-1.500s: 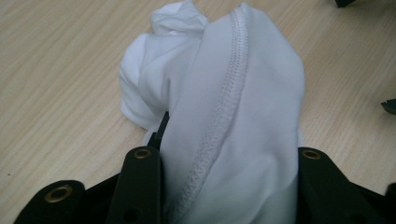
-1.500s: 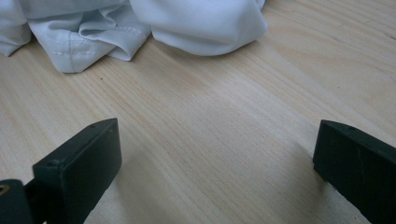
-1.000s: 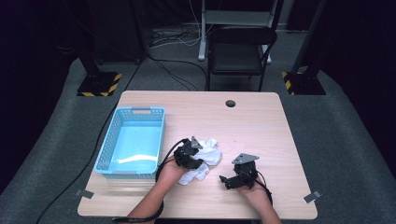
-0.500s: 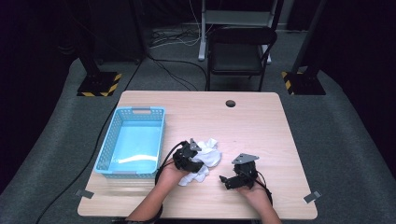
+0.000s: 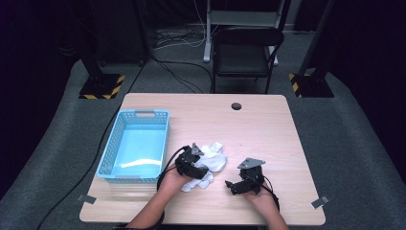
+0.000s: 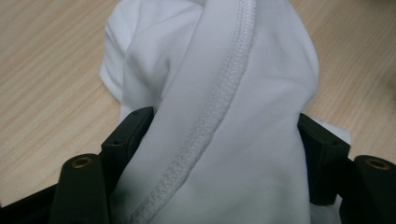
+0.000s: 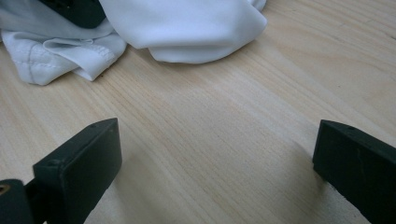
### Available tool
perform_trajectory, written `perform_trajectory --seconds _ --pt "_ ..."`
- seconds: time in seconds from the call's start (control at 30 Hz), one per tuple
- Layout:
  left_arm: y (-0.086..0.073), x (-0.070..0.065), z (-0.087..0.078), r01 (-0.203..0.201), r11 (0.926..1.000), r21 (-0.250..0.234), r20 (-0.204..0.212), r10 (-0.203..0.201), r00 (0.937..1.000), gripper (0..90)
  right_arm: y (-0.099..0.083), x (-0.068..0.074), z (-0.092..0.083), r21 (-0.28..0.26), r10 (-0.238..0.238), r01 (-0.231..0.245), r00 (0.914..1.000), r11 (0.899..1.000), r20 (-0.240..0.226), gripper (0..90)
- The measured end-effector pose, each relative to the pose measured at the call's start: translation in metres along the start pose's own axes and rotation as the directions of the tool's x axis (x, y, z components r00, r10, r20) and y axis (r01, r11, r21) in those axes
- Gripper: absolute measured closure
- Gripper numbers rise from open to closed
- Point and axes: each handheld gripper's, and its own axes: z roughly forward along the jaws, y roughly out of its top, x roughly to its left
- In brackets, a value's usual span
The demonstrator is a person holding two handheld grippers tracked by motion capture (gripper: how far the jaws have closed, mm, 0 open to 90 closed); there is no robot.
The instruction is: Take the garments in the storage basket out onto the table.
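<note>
Blue basket (image 5: 134, 146) is sitting at left-centre of the frame, long axis running top to bottom. Left gripper (image 5: 195, 168) is lying over the white cloth (image 5: 210, 160) at centre; jaws are spread wide with a thick fold between them, stitched hem running diagonally, grip uncertain. The cloth is crumpled, no clear long axis. Versus a second ago, this gripper is sitting slightly lower on the cloth. Right gripper (image 5: 235, 186), lower centre-right, is resting with jaws wide apart, empty. Light wood table (image 5: 268, 134); grey carpet, black chair (image 5: 246, 55) at top.
</note>
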Motion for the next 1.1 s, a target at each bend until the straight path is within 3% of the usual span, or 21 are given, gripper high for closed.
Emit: perform_trajectory --seconds 0.67,0.97,1.1 --pt "-0.003 0.001 -0.006 0.005 1.0000 0.005 0.014 -0.005 0.9999 14.1 0.001 0.002 0.002 0.009 -0.013 0.013 0.9997 1.000 0.021 0.8" --pt "0.000 0.001 -0.016 -0.011 0.9996 -0.027 0.028 0.011 0.9996 9.8 0.000 0.002 0.001 0.006 -0.006 0.006 0.9996 1.000 0.028 2.1" --pt "0.002 0.002 -0.024 0.001 0.9978 -0.066 0.050 0.002 0.9987 8.7 0.000 0.002 0.000 0.006 -0.007 0.007 0.9995 1.000 0.030 2.1"
